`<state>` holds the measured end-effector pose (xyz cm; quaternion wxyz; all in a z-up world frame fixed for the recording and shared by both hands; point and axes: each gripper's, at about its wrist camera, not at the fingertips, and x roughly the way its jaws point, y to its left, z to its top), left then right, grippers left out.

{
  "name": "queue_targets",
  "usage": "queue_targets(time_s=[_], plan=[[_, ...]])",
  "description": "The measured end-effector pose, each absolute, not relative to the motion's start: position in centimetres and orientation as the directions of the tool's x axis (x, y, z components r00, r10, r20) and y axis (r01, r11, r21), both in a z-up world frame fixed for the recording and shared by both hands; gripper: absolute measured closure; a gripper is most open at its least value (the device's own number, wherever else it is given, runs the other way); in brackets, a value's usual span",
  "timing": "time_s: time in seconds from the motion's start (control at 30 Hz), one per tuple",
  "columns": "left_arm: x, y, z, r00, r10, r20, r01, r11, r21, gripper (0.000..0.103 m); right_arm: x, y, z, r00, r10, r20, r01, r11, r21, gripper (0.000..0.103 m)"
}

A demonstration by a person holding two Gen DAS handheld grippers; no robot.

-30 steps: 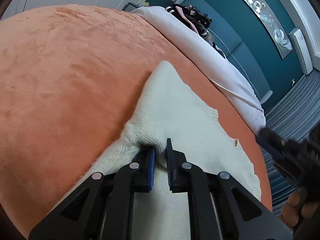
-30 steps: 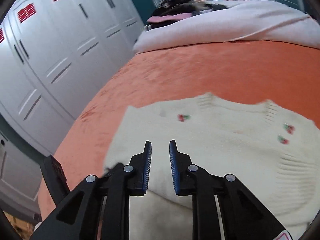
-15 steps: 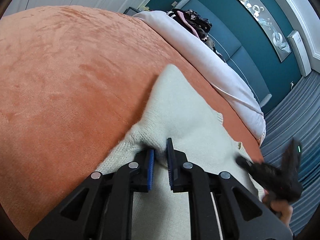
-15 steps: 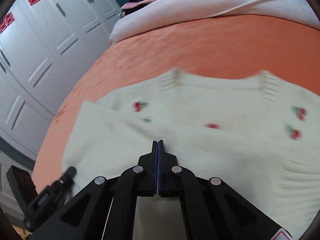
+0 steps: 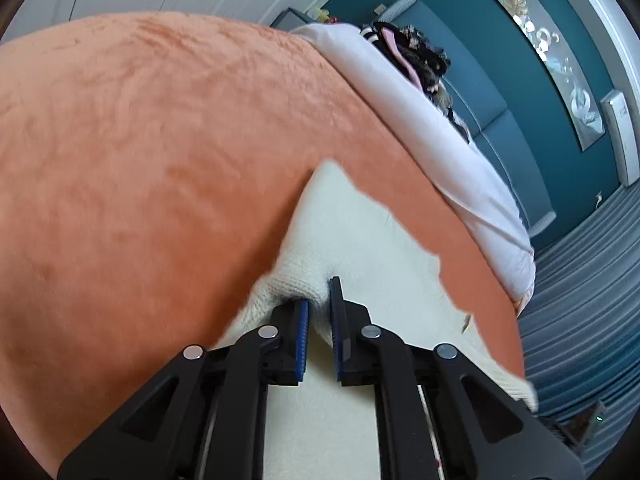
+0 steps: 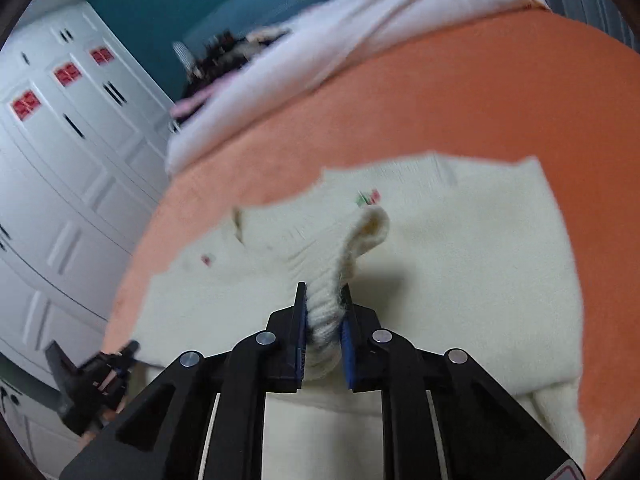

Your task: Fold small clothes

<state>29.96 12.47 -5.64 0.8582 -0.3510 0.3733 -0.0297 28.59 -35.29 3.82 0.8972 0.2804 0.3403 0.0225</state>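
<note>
A cream knitted sweater (image 6: 460, 248) with small cherry motifs lies on the orange bed cover (image 6: 500, 104). My right gripper (image 6: 323, 312) is shut on a ribbed fold of the sweater and holds it lifted above the rest of the cloth. My left gripper (image 5: 318, 300) is pinched on another bunched edge of the same sweater (image 5: 352, 232), close over the cover (image 5: 140, 160). The left gripper also shows at the lower left of the right wrist view (image 6: 92, 380).
A white quilt (image 5: 420, 120) with a pile of dark clothes (image 5: 412, 52) lies along the far side of the bed. White wardrobe doors (image 6: 60, 160) stand beyond the bed. A teal wall and striped grey floor (image 5: 580, 300) are past the bed's edge.
My right gripper closed on the sweater's ribbed edge and raised it, folding it over the body. My left gripper kept its hold and barely moved.
</note>
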Motion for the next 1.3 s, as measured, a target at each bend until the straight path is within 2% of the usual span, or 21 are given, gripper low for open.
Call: queue_targets(time_s=[0.03,0.07,0.1,0.13,0.17,0.2,0.33,0.37,0.43,0.47,0.5,0.53,0.6,0.7,0.8,0.93,1.0,1.2,1.23,1.27,1.3], plan=[[30.4,12.4,-5.9,0.701,-0.309,-0.642,-0.211,0.771,-0.601,0.094,28.4,-35.3,4.2,0.779,0.222,-0.587,0.141,0.849,0.509,0.091],[30.6,12.2,-6.6,0.679,-0.304,-0.668,-0.202,0.798,-0.568,0.094,28.9,-35.6,3.0,0.753,0.214,-0.622,0.162,0.856,0.49,0.091],[30.9,11.8,-7.7,0.652,-0.283,-0.703,-0.2,0.831,-0.52,0.094,29.6,-36.0,0.4,0.686,0.193,-0.701,0.214,0.868,0.448,0.091],[30.6,11.8,-8.5,0.658,-0.284,-0.697,-0.177,0.842,-0.51,0.094,30.3,-36.2,-2.8,0.602,0.175,-0.779,0.26,0.88,0.398,0.091],[30.3,12.0,-8.6,0.68,-0.295,-0.672,-0.162,0.833,-0.529,0.094,30.2,-36.3,-5.1,0.578,0.195,-0.792,0.253,0.88,0.401,0.092],[30.4,12.2,-8.6,0.674,-0.301,-0.675,-0.175,0.822,-0.542,0.094,29.7,-36.7,-4.9,0.615,0.203,-0.762,0.24,0.872,0.426,0.094],[30.4,11.9,-7.8,0.646,-0.3,-0.702,-0.16,0.846,-0.508,0.093,27.8,-37.5,-1.8,0.648,0.211,-0.732,0.31,0.805,0.506,0.085],[30.0,11.9,-7.2,0.63,-0.311,-0.711,-0.15,0.85,-0.505,0.088,26.5,-37.6,-0.6,0.669,0.201,-0.716,0.305,0.803,0.511,0.083],[28.6,12.3,-6.0,0.591,-0.356,-0.724,-0.137,0.84,-0.525,0.071,23.0,-37.7,1.3,0.683,0.188,-0.706,0.307,0.803,0.51,0.068],[27.2,12.7,-5.3,0.57,-0.377,-0.73,-0.133,0.834,-0.536,0.048,21.0,-37.8,2.2,0.687,0.183,-0.703,0.309,0.803,0.51,0.062],[25.5,13.1,-4.6,0.558,-0.384,-0.735,-0.135,0.832,-0.537,0.03,18.3,-38.0,2.8,0.687,0.179,-0.705,0.312,0.803,0.507,0.048],[23.6,13.6,-3.9,0.555,-0.384,-0.738,-0.134,0.835,-0.534,0.027,16.0,-38.1,3.5,0.678,0.171,-0.715,0.319,0.808,0.495,0.04],[19.6,14.5,-2.9,0.542,-0.368,-0.756,-0.125,0.854,-0.506,0.018,10.4,-38.3,3.7,0.638,0.165,-0.752,0.334,0.821,0.463,0.036],[13.0,16.4,-2.4,0.512,-0.339,-0.789,-0.157,0.867,-0.474,0.014,2.0,-38.0,2.2,0.556,0.174,-0.813,0.394,0.806,0.442,0.031],[7.3,18.2,-3.6,0.448,-0.361,-0.818,-0.214,0.845,-0.49,0.014,-4.7,-37.3,-0.1,0.495,0.253,-0.831,0.45,0.744,0.494,0.031],[2.9,18.5,-4.4,0.453,-0.422,-0.786,-0.215,0.803,-0.555,0.012,-8.6,-35.1,-2.0,0.503,0.377,-0.778,0.463,0.642,0.611,0.031],[2.9,18.0,-4.7,0.457,-0.443,-0.772,-0.219,0.785,-0.58,0.008,-8.3,-34.0,-2.6,0.536,0.429,-0.727,0.447,0.586,0.676,0.031],[4.3,16.4,-5.2,0.487,-0.467,-0.738,-0.251,0.735,-0.63,0.005,-4.8,-32.9,-3.4,0.617,0.382,-0.688,0.445,0.552,0.705,0.03],[4.5,16.4,-5.3,0.487,-0.467,-0.738,-0.259,0.73,-0.632,0.005,-4.4,-32.9,-3.3,0.626,0.365,-0.689,0.445,0.558,0.701,0.034],[4.7,16.3,-5.3,0.485,-0.461,-0.743,-0.272,0.728,-0.629,0.012,-4.1,-32.9,-3.2,0.631,0.354,-0.69,0.444,0.565,0.696,0.041],[4.8,16.3,-5.1,0.486,-0.46,-0.743,-0.277,0.726,-0.63,0.038,-3.7,-33.0,-3.3,0.618,0.367,-0.695,0.444,0.567,0.694,0.083]])
